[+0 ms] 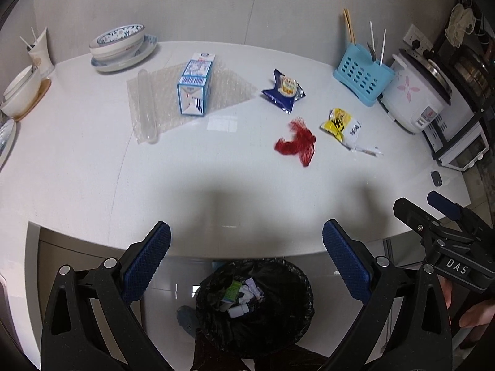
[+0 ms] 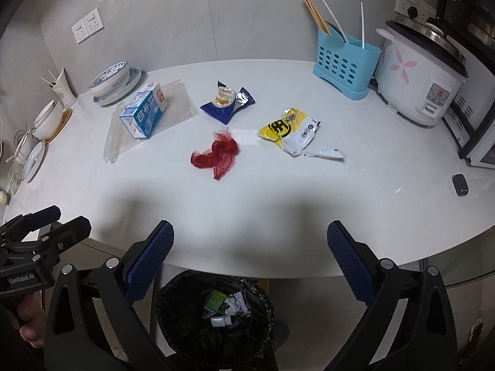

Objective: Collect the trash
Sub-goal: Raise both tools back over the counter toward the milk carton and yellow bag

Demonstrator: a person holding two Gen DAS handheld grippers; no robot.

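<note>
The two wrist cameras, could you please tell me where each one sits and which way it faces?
Left wrist: on the left gripper, over the table's near edge, facing the wall; own open jaws show, and the right gripper at right.
Right wrist: on the right gripper, facing likewise; own open jaws show, and the left gripper at left.
Shared: the red net, the bin.
</note>
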